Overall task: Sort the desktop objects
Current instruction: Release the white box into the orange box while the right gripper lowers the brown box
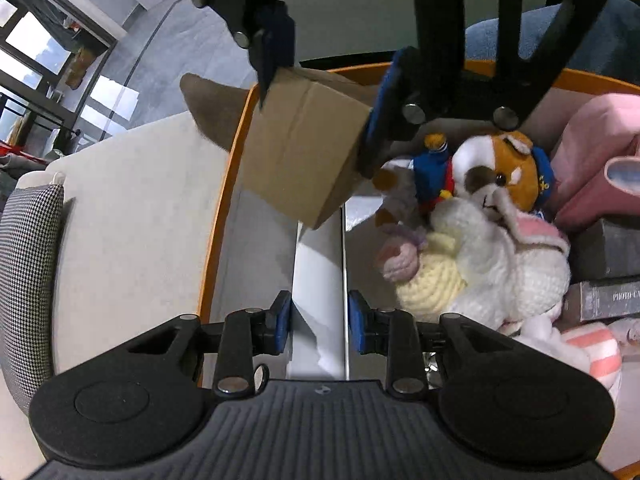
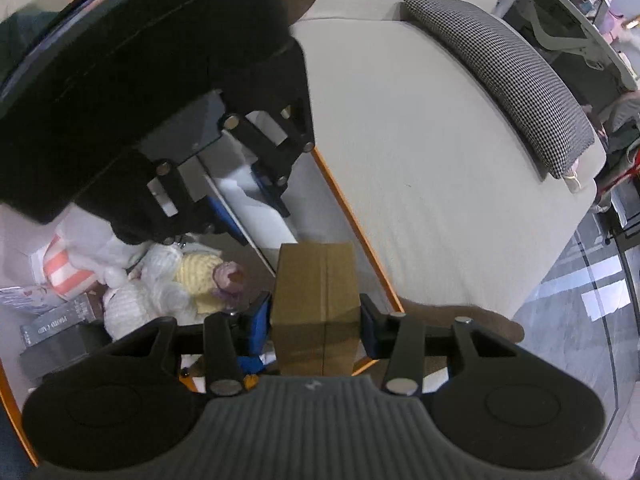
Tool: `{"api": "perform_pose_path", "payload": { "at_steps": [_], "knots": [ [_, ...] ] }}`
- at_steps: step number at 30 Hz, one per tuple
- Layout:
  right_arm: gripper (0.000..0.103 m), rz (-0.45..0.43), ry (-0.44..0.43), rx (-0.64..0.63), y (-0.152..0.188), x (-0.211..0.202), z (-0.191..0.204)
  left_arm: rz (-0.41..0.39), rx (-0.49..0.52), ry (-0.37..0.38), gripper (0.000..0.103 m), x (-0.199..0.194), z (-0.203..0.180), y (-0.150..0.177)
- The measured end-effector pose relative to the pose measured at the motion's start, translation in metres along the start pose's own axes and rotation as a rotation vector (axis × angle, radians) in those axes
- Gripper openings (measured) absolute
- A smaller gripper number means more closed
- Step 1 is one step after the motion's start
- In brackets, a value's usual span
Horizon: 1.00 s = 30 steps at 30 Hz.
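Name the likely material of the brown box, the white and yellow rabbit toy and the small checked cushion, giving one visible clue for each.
Brown box: probably corrugated cardboard, matt tan, with a flap seam down its face.
Rabbit toy: looks like crocheted yarn, with visible loop stitches and a fuzzy surface.
Cushion: woven fabric in a fine black and white houndstooth check, apparently soft-filled.

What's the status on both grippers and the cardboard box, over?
Right gripper shut on cardboard box. Left gripper shut on white box. Plush toys crowd alongside.
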State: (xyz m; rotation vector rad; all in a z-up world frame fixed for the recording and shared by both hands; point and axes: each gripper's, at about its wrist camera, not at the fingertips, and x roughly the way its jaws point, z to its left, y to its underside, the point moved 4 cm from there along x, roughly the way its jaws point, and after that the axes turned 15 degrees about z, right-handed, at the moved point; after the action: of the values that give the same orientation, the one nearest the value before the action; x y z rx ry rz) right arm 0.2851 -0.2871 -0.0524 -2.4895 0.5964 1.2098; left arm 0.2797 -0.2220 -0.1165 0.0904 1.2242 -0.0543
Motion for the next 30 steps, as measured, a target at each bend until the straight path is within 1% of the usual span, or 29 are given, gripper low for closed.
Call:
{"api": "perform_pose_path", "payload": {
  "at_steps": [3,5,8,13,15,18,22,26,30],
  "knots": [
    [0.047,0.024,0.01,-0.025,-0.003,0.006,0.005,0.031,0.015,-0.018,0.034,0.003,-0.001,0.005],
    [0.047,0.037,0.021,-0.041,-0.005,0.009,0.007,0.034,0.024,-0.032,0.034,0.004,-0.002,0.008],
    [0.047,0.047,0.036,-0.053,-0.008,0.01,0.01,0.04,-0.008,-0.044,0.034,0.004,0.003,0.011],
    [0.047,0.057,0.044,-0.06,-0.01,0.01,0.012,0.048,0.001,-0.115,0.034,0.007,0.002,0.009],
    [0.047,0.059,0.046,-0.061,-0.011,0.011,0.014,0.061,0.012,-0.133,0.034,0.009,-0.002,0.01],
    [0.047,0.059,0.048,-0.063,-0.013,0.015,0.016,0.106,0.011,-0.146,0.035,0.018,-0.007,0.014],
    [0.047,0.042,0.033,-0.079,-0.017,0.018,0.02,0.08,-0.024,-0.124,0.034,0.018,0.0,0.015],
    [0.047,0.031,0.048,-0.095,-0.024,0.022,0.025,0.057,0.0,-0.178,0.034,0.013,-0.008,0.022],
    [0.047,-0.01,0.03,-0.076,-0.026,0.016,0.023,0.038,-0.063,-0.149,0.034,0.004,-0.001,0.031]
  ]
}}
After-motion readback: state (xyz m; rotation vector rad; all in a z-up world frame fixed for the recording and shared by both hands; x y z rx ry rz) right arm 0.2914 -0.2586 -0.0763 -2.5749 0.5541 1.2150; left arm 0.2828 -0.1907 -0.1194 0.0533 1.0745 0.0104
